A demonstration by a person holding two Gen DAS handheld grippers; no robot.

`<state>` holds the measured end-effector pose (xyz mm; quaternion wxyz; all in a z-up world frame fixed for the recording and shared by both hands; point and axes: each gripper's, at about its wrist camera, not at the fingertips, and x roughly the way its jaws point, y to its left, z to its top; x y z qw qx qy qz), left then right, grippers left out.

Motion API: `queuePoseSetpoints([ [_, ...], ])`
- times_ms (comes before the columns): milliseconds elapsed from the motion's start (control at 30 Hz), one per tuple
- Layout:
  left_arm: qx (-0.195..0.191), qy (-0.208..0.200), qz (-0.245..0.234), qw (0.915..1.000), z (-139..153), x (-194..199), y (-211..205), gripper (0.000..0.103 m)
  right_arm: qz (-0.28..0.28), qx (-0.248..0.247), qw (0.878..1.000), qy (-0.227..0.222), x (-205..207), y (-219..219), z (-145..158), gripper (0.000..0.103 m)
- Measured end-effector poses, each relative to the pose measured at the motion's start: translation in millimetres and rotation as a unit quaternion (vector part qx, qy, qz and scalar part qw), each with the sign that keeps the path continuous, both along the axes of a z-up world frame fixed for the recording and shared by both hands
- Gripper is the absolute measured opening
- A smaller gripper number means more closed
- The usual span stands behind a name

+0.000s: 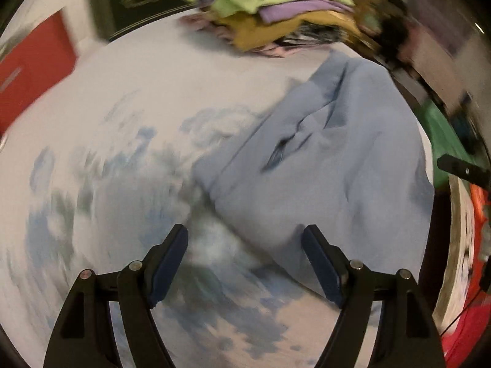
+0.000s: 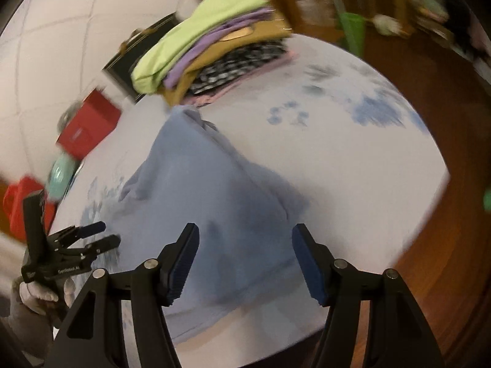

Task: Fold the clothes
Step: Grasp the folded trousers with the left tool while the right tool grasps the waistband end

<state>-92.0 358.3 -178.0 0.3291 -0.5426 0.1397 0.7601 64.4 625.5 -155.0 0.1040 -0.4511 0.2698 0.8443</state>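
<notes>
A light blue garment [image 1: 322, 159] lies crumpled on the table's white cloth with blue blotches [image 1: 107, 122]. My left gripper [image 1: 245, 233] hovers open over the garment's near left edge, with nothing between its fingers. In the right wrist view the same garment [image 2: 214, 190] spreads below my right gripper [image 2: 245, 230], which is open and holds nothing. At the left of that view a gloved hand [image 2: 36, 294] holds the left gripper [image 2: 102, 234] beside the garment's left edge. A stack of folded clothes [image 2: 208, 46], lime green on top, sits at the table's far end.
A red box [image 2: 89, 122] and a teal object [image 2: 61, 174] lie off the table's left side. A green bin [image 2: 353, 27] stands on the wooden floor [image 2: 445, 245] beyond the table's right edge. The folded stack [image 1: 270, 3] takes up the far corner.
</notes>
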Motion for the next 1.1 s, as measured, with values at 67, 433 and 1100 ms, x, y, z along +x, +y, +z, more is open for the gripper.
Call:
queuePoseSetpoints([
  [67, -0.002, -0.006, 0.051, 0.9987, -2.4, 6.5, 3.0, 0.079, 0.055, -0.005, 0.998, -0.008, -20.9, 15.6, -7.6, 0.068],
  [433, -0.024, 0.002, 0.246, 0.9689, -21.8, 42.0, 36.1, 0.076, 0.257, -0.105, 0.961, -0.019, -86.0, 46.7, -59.0, 0.059],
  [1100, -0.002, 0.023, 0.314, 0.9491, -18.4, 56.3, 39.2, 0.022, 0.314, -0.056, 0.947, -0.045, -85.8, 17.0, -48.9, 0.046],
])
